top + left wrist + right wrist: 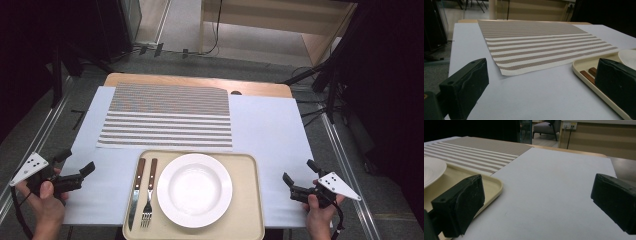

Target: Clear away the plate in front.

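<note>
two grippers, left gripper (75, 169) and right gripper (298, 176), jaws spread, holding nothing, flanking tray (252, 200). tray carries plate (194, 189), knife (135, 193), fork (148, 193), near placemat (167, 116). advice: approach tray rims level, both sides together.

This looks like a lab or recording studio rather than a home. Metal rails (37, 137) run along the floor outside the left gripper (75, 167), dark stands (330, 85) and loose cables (217, 30) sit well beyond both grippers, and the white-covered surface (270, 130) stands on grey carpet (a wall socket (566, 125) shows far ahead of the right gripper (299, 177)).
</note>
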`<control>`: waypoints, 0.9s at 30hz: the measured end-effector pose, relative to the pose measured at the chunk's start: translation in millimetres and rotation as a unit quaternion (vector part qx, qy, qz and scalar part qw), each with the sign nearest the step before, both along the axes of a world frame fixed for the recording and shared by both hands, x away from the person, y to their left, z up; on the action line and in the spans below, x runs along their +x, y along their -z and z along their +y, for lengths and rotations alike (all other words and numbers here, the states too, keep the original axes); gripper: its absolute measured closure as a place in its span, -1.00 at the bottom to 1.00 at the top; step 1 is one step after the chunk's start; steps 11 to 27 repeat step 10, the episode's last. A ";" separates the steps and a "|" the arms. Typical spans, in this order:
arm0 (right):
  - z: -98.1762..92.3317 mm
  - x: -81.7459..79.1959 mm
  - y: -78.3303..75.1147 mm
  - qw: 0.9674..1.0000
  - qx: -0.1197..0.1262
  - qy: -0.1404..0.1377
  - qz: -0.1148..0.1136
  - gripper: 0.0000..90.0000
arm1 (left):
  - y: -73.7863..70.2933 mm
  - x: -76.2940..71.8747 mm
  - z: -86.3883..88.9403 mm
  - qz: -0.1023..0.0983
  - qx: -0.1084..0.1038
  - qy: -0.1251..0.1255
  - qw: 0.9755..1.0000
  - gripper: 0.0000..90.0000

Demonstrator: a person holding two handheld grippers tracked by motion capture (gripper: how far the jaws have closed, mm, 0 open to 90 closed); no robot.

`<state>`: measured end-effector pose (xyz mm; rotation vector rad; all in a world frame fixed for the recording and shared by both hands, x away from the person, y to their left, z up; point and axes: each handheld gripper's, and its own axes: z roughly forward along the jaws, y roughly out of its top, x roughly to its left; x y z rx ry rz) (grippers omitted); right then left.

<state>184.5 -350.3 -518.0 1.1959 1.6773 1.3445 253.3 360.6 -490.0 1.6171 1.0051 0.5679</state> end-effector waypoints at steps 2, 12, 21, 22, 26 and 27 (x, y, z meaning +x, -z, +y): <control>-0.3 -0.4 0.0 1.000 0.001 0.000 0.000 -1.00 | 0.4 -0.6 -2.1 -0.002 0.008 0.002 1.000 -1.00; -0.4 -0.4 0.1 1.000 0.002 0.002 0.001 -1.00 | 0.8 -0.2 -4.0 -0.002 0.009 0.001 1.000 -1.00; -0.4 -0.4 0.1 1.000 0.002 0.002 0.001 -1.00 | 0.8 -0.2 -4.0 -0.002 0.009 0.001 1.000 -1.00; -0.4 -0.4 0.1 1.000 0.002 0.002 0.001 -1.00 | 0.8 -0.2 -4.0 -0.002 0.009 0.001 1.000 -1.00; -0.4 -0.4 0.1 1.000 0.002 0.002 0.001 -1.00 | 0.8 -0.2 -4.0 -0.002 0.009 0.001 1.000 -1.00; -0.4 -0.4 0.1 1.000 0.002 0.002 0.001 -1.00 | 0.8 -0.2 -4.0 -0.002 0.009 0.001 1.000 -1.00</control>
